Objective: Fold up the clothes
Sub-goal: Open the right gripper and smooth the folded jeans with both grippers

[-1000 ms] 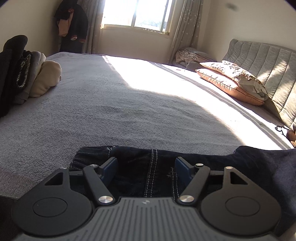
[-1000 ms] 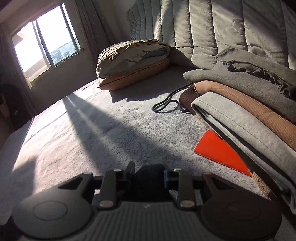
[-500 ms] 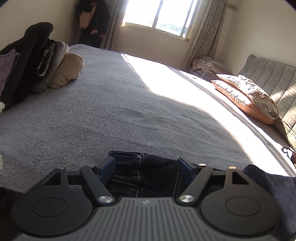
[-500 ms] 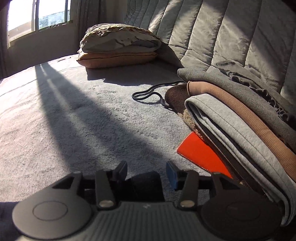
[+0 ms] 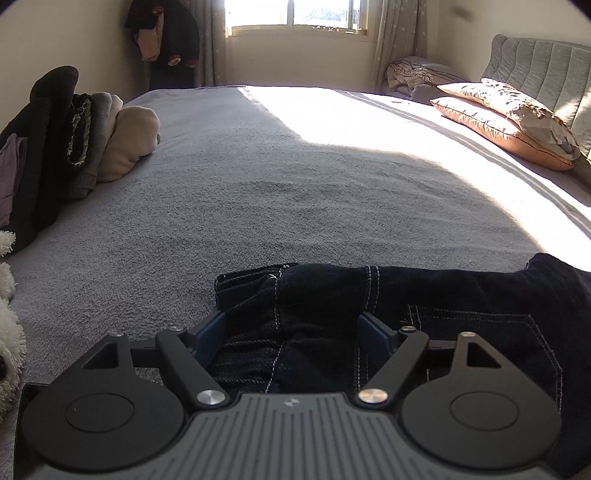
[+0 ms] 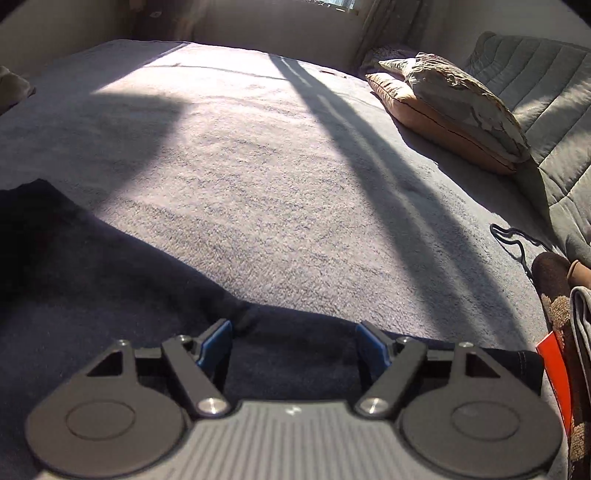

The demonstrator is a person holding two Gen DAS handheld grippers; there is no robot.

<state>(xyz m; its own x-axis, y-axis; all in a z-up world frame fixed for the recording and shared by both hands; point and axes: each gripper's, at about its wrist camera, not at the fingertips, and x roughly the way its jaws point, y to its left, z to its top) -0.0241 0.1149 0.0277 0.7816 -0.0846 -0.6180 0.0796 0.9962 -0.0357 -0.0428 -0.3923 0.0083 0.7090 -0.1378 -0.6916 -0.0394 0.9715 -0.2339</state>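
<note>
Place: a bedroom in a home.
Bed (image 5: 258,177): wide, under a grey fleecy cover, filling most of both views.
Headboard (image 5: 535,59): grey and padded, along the bed's right edge.
Pillows (image 5: 506,118): two stacked against the headboard.
Window (image 5: 295,14): on the far wall, with curtains (image 5: 391,40), throwing sun across the cover.
Clothes pile (image 5: 66,140): folded garments at the bed's left edge.
Hanging clothes (image 5: 162,37): dark, in the far left corner.
</note>
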